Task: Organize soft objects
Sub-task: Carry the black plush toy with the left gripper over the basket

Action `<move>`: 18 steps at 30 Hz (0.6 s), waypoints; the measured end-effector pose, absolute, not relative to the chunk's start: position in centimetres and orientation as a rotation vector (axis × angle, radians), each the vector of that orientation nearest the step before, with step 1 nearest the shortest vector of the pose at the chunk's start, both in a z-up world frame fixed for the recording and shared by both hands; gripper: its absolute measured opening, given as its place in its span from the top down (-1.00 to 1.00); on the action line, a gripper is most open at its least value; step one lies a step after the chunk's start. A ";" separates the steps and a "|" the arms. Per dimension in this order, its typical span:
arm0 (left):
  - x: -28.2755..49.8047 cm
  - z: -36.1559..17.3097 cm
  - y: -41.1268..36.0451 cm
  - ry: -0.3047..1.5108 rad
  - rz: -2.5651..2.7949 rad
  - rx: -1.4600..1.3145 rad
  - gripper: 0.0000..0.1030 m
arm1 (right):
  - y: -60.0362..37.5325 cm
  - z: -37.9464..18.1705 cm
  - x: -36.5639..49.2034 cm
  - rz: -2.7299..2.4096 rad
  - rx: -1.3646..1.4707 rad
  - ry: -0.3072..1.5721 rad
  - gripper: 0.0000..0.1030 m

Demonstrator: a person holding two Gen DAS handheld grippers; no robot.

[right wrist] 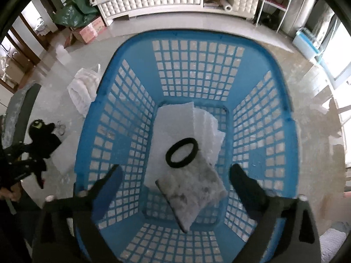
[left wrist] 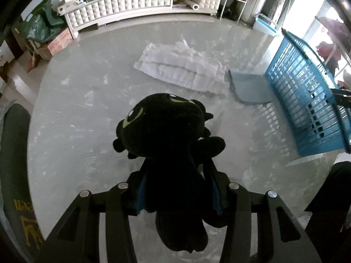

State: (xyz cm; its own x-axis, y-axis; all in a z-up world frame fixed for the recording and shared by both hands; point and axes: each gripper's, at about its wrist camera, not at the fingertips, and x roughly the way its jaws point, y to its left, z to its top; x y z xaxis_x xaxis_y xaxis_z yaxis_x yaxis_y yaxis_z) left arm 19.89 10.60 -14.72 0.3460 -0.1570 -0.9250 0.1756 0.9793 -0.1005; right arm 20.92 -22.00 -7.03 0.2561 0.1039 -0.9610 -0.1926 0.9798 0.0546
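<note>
A black plush dragon (left wrist: 166, 131) with green eyes hangs over the grey table (left wrist: 76, 120), and my left gripper (left wrist: 175, 184) is shut on its body. Ahead lie a folded white quilted cloth (left wrist: 182, 65) and a pale blue folded cloth (left wrist: 248, 87) beside the blue basket (left wrist: 307, 109). My right gripper (right wrist: 176, 173) is open, high over the blue basket (right wrist: 197, 36), with nothing between its fingers. Inside the basket lie a white sheet (right wrist: 173, 125), a black ring (right wrist: 181, 165) and a grey mottled pad (right wrist: 197, 188). The plush dragon (right wrist: 41, 135) shows at the left of the right wrist view.
A white tufted cabinet (left wrist: 122, 2) with clutter on top stands beyond the table. A green bag (left wrist: 39, 26) and cardboard boxes (left wrist: 59, 43) sit at the left. Dark chair backs (left wrist: 13, 153) rise at the table's near edges. A hand (right wrist: 8, 194) holds the left gripper.
</note>
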 end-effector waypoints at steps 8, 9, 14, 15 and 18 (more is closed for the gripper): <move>18.8 -10.1 10.6 1.133 -0.207 0.024 0.14 | -23.6 -4.9 18.1 0.212 -0.044 1.249 -0.99; 18.5 -9.5 10.4 1.124 -0.210 0.024 0.14 | -24.0 -4.7 17.7 0.207 -0.043 1.246 -0.99; 17.0 -6.8 9.1 1.080 -0.228 0.029 0.14 | -25.2 -3.7 15.4 0.194 -0.035 1.220 -0.99; 16.9 -6.4 8.8 1.074 -0.231 0.029 0.14 | -25.4 -3.6 15.1 0.194 -0.036 1.215 -0.99; 16.3 -5.1 7.5 1.054 -0.251 0.039 0.14 | -26.3 -2.8 13.7 0.187 -0.045 1.197 -0.99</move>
State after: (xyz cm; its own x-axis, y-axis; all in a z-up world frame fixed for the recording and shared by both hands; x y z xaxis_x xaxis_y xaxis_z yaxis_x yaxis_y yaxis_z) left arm 16.30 7.53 -5.12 0.4683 -0.1862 -0.8637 0.2232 0.9708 -0.0883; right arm 13.74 -26.34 -2.82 0.3513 0.1202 -0.9285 -0.1681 0.9837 0.0638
